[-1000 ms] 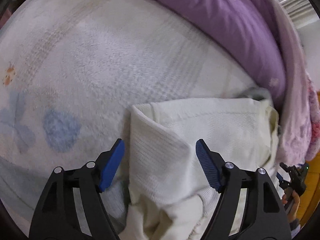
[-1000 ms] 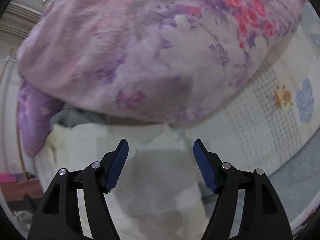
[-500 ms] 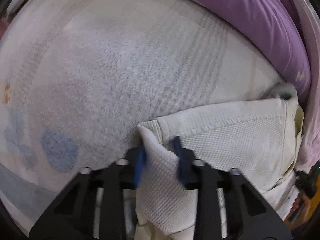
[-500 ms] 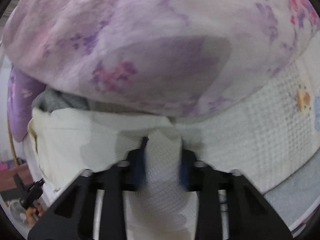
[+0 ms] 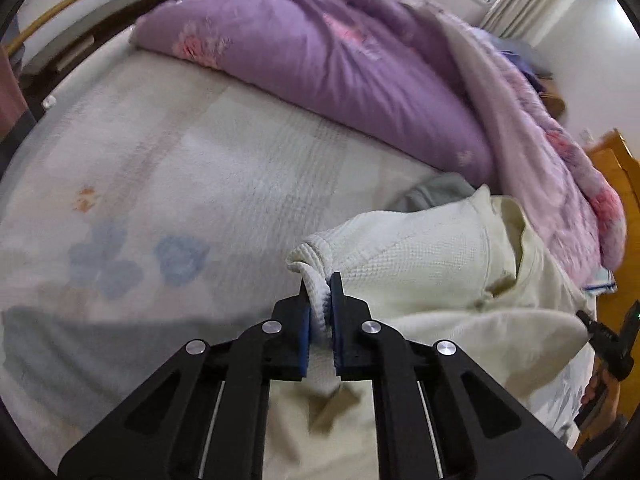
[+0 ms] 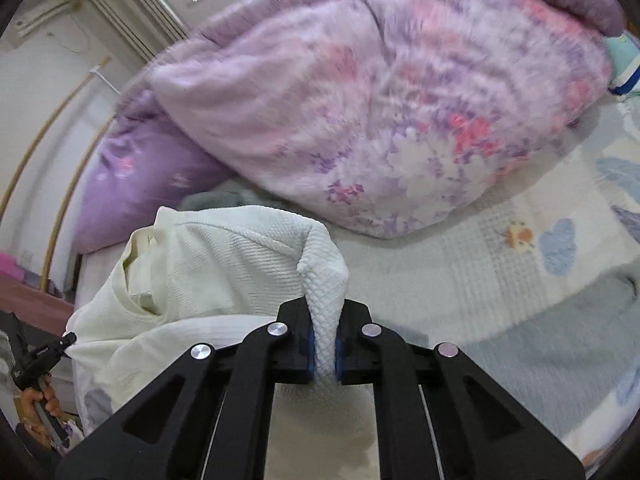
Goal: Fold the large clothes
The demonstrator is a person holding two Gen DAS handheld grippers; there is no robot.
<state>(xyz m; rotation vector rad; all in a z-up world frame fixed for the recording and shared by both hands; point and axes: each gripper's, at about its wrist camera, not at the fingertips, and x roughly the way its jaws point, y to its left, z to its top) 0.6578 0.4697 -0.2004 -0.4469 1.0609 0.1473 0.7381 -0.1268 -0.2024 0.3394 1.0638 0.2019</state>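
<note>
Both grippers, left gripper (image 5: pixel 318 300) and right gripper (image 6: pixel 325 336), are clenching the cream garment (image 5: pixel 432 264), which is stretching crosswise between them above the bed (image 5: pixel 200 168)

A grey cloth (image 5: pixel 438 192) lies mostly hidden behind the cream garment (image 5: pixel 432 264); the flowered quilt (image 6: pixel 400 120) is motion-blurred.

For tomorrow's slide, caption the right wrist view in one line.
Right gripper shut on a fold of the cream garment, lifted above the bedsheet beside a floral quilt.

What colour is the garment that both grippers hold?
Cream white, with a waffle-knit texture; the garment shows best in the right wrist view.
</note>
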